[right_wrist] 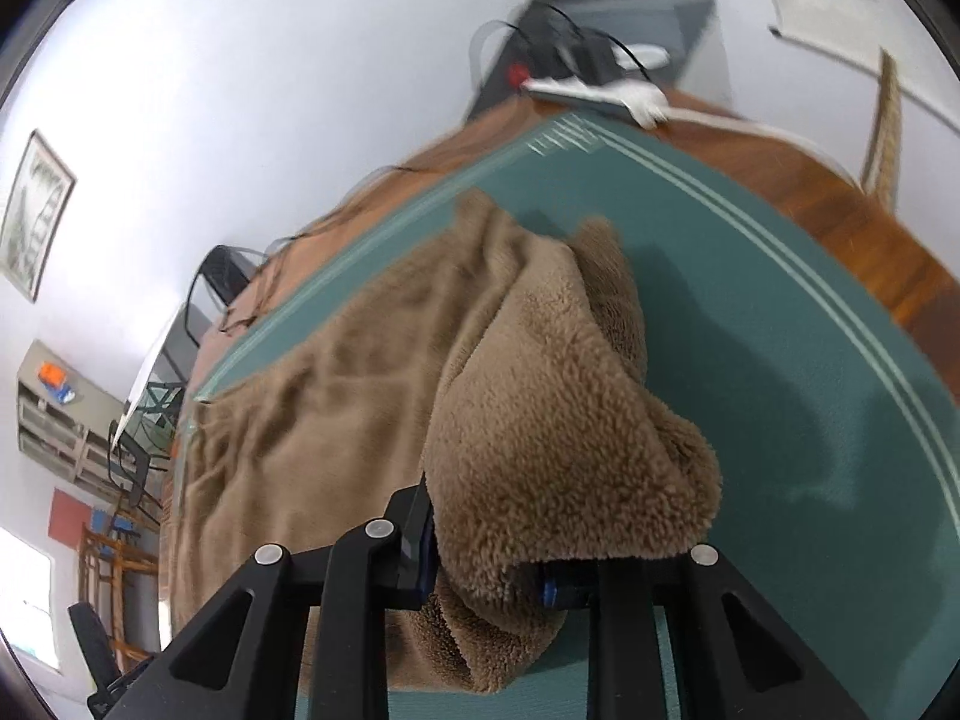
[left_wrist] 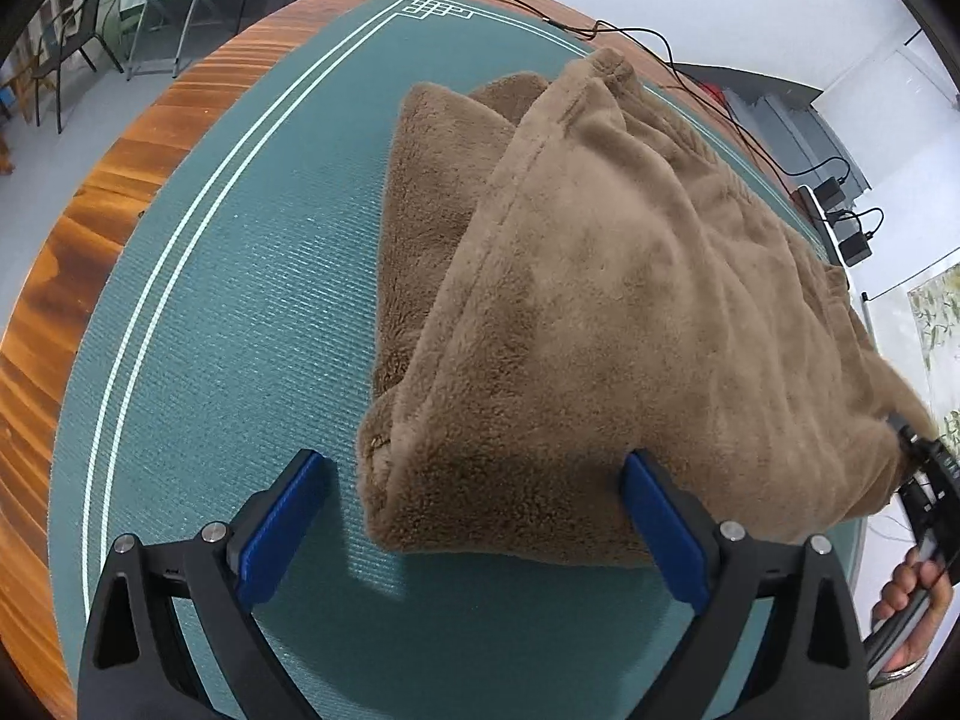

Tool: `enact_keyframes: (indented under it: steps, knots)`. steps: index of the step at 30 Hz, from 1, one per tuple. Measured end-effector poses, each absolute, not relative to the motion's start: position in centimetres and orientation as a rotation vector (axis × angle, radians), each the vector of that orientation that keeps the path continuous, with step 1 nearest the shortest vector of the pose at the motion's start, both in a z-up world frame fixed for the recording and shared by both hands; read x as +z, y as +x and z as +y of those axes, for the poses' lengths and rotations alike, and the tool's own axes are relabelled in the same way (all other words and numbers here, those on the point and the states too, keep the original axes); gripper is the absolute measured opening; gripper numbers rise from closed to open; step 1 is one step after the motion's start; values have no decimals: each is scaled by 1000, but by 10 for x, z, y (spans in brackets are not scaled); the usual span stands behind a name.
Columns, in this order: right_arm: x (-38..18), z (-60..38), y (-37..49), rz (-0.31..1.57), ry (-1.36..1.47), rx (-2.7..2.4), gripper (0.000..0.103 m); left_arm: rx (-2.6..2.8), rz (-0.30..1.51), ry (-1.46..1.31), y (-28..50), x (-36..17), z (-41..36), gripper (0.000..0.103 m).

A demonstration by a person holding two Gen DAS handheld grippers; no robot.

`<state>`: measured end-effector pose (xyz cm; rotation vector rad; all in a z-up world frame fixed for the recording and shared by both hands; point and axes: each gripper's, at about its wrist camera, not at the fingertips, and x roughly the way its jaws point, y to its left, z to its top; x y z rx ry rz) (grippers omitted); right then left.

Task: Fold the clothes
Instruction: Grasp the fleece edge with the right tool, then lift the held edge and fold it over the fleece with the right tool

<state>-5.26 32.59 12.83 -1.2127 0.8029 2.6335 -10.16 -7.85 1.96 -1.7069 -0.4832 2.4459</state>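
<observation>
Draping right gripper [right_wrist: 480, 564]: brown fleece [right_wrist: 540, 420]

brown fleece garment [left_wrist: 600, 300] on green mat [left_wrist: 240, 360]

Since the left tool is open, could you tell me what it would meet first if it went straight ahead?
The left tool would probably meet the near folded edge of the brown fleece garment lying between its blue fingers; depth is hard to judge.

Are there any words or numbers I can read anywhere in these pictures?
No words or numbers can be read in either view.
Framed picture on the wall: only a drawing, too blurred to show any writing.
Green mat: white border lines and a corner knot pattern, not letters.
Brown fleece garment: no label shows.
</observation>
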Motion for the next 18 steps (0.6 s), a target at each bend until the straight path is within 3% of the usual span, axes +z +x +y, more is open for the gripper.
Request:
enact_keyframes:
  steps: [10, 18]
  knots:
    - [204, 237, -70, 531, -1096, 2929, 23, 2437, -539, -1741, -92, 14, -101, 99]
    - [221, 144, -85, 324, -1086, 3139, 23, 2449, -591, -1739, -80, 21, -130, 99]
